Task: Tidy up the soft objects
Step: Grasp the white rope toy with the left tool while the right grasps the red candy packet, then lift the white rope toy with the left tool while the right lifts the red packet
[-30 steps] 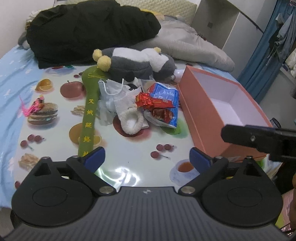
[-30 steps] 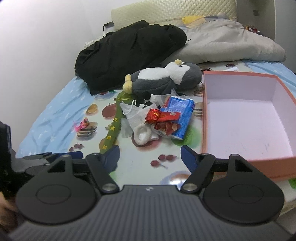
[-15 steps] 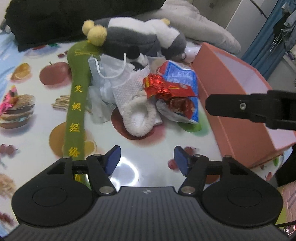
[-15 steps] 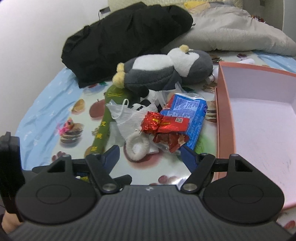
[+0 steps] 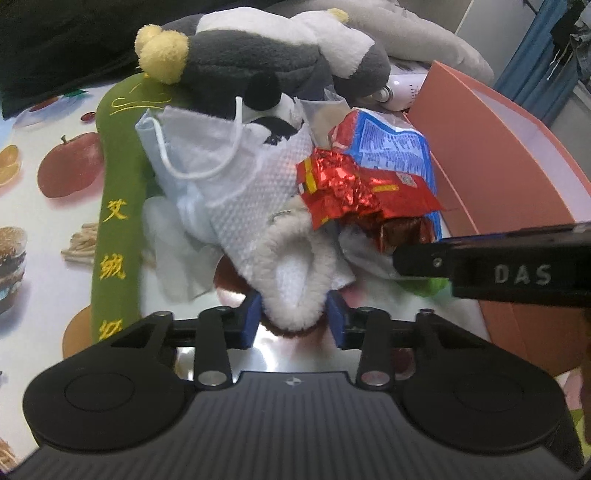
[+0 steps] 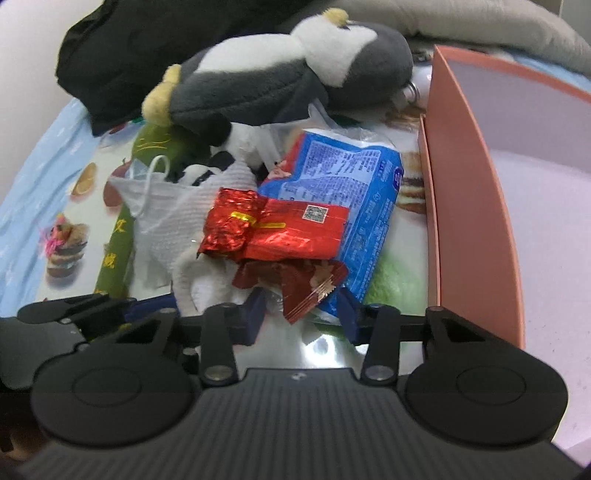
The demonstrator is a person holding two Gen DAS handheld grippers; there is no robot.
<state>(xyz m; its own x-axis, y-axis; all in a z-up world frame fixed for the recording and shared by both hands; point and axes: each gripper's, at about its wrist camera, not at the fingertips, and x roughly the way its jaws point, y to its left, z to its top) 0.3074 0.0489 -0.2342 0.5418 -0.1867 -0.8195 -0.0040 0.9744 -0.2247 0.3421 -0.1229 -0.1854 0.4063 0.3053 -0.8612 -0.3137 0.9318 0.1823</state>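
A pile lies on the fruit-print table: a grey-and-white plush penguin (image 5: 266, 62) (image 6: 280, 74), a green embroidered plush strip (image 5: 118, 206), a white face mask (image 5: 207, 147), a fluffy white slipper-like piece (image 5: 291, 280), red foil snack packs (image 6: 277, 229) and a blue packet (image 6: 354, 184). My left gripper (image 5: 293, 321) has its blue pads on both sides of the fluffy white piece, touching it. My right gripper (image 6: 303, 317) is partly closed around the lower edge of the dark red pack (image 6: 306, 288). An orange box (image 6: 480, 177) stands open to the right.
A black coat (image 6: 122, 48) and a grey quilt (image 5: 424, 33) lie behind the pile on the blue bedsheet. The right gripper's arm (image 5: 517, 273) crosses the left wrist view in front of the box (image 5: 498, 155).
Both grippers moved forward into the pile and narrowed. The left pads now touch the fluffy white piece; the right fingers now flank the red pack.
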